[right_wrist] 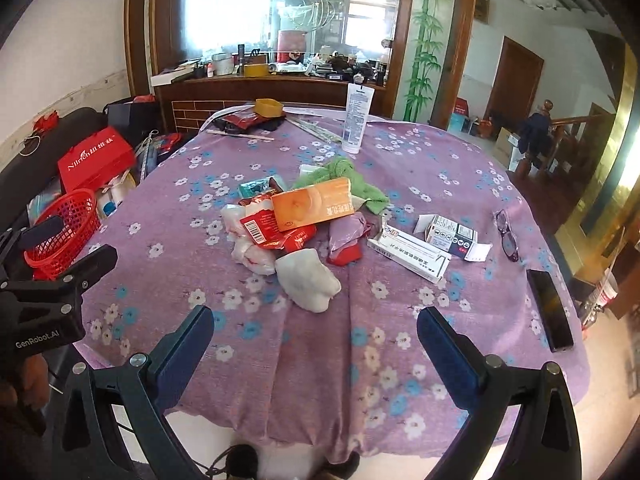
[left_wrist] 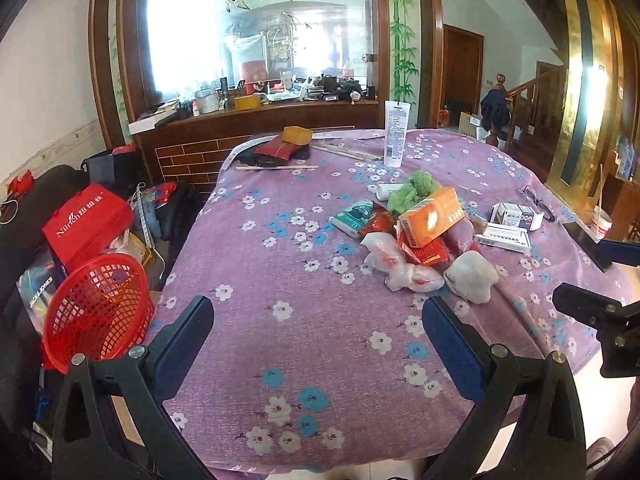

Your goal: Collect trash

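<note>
A pile of trash lies mid-table: an orange box (left_wrist: 432,217) (right_wrist: 312,203), red wrappers (left_wrist: 424,254) (right_wrist: 262,226), crumpled white plastic (left_wrist: 394,264) (right_wrist: 250,254), a white wad (left_wrist: 472,276) (right_wrist: 308,280), a green cloth (left_wrist: 412,190) (right_wrist: 344,178). A red mesh basket (left_wrist: 98,306) (right_wrist: 66,234) stands off the table's left edge. My left gripper (left_wrist: 318,320) is open and empty above the near table edge, short of the pile. My right gripper (right_wrist: 316,330) is open and empty, just before the white wad.
The table has a purple floral cloth (left_wrist: 280,240) (right_wrist: 400,320). White medicine boxes (left_wrist: 508,228) (right_wrist: 436,240), glasses (right_wrist: 506,236), a black phone (right_wrist: 550,308), a white tube (left_wrist: 396,134) (right_wrist: 356,118), and a yellow tin (left_wrist: 298,135) lie around. A red box (left_wrist: 86,218) sits left.
</note>
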